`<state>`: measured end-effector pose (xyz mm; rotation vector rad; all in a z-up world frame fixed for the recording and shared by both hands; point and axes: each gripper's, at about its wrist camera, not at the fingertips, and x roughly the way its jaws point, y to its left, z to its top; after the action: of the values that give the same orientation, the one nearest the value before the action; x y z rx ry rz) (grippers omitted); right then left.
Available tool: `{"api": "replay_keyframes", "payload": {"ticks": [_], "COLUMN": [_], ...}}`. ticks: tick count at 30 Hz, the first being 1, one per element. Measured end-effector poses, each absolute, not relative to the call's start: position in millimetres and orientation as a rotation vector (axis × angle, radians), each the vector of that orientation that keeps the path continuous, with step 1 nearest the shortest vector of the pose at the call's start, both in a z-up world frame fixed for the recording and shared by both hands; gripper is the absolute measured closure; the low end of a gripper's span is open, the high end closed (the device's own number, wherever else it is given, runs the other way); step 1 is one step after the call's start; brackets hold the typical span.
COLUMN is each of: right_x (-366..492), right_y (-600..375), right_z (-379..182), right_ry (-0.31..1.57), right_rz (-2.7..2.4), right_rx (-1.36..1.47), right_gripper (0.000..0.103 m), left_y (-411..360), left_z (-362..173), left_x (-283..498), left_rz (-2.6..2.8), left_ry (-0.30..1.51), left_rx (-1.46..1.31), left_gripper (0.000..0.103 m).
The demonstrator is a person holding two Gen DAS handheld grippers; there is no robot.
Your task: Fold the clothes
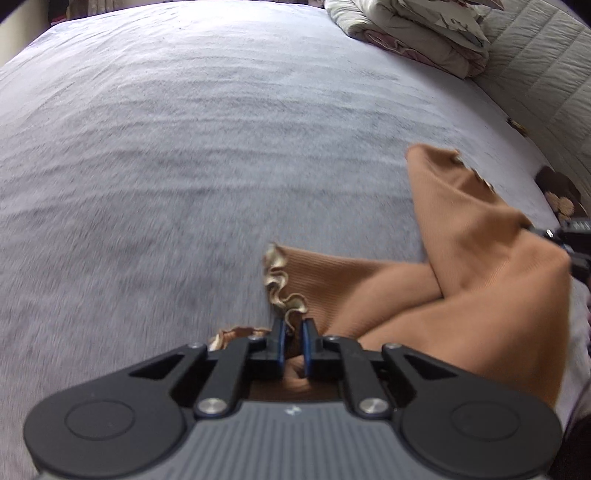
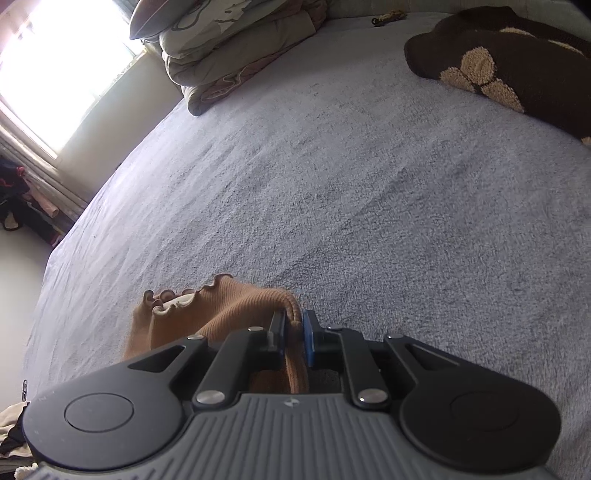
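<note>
A tan ribbed garment with frilled cream edging hangs over the grey bed cover. My left gripper is shut on its frilled edge and holds it above the bed. My right gripper is shut on another ribbed edge of the same tan garment, and it shows at the right edge of the left wrist view. The cloth stretches and sags between the two grippers, one part folded over another.
A stack of folded quilts and pillows lies at the head of the bed, also in the left wrist view. A dark brown cushion with tan flowers lies at the far right. A bright window is at left, past the bed's edge.
</note>
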<state>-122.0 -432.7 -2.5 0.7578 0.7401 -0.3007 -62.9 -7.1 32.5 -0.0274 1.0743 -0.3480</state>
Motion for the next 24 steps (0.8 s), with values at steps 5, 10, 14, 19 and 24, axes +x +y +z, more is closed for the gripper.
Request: {"api": "replay_keyframes", "payload": {"ticks": [5, 10, 14, 19, 24], "right_x": [-121.0, -117.3, -113.9, -106.4, -96.5], "right_y": [-429.8, -426.5, -425.7, -421.8, -416.8], "right_z": [-6.9, -7.9, -9.9, -14.3, -12.7], "right_ry": [0.759, 0.761, 0.756, 0.763, 0.788], "right_rz": [-0.308, -0.316, -0.331, -0.341, -0.337], "right_rx": [0.791, 0.811, 0.823, 0.83, 0.769], "right_gripper": [0.078, 0.064, 0.06, 0.059, 0.059], "left_y": [1.7, 5.7, 13.5, 7.5, -27.2], "left_z": [34.7, 43.3, 58.8, 68.3, 55.0], "left_x": [-81.1, -87.9, -74.8, -46.3, -9.1], "left_rz": [-0.392, -0.441, -0.399, -0.429, -0.471], "left_ry": [1.13, 1.177, 1.123, 1.082, 1.063], "left_rx": [-0.045, -0.026, -0.041, -0.155, -0.258], "left_gripper": [0.094, 0.092, 0.071, 0.046, 0.029]}}
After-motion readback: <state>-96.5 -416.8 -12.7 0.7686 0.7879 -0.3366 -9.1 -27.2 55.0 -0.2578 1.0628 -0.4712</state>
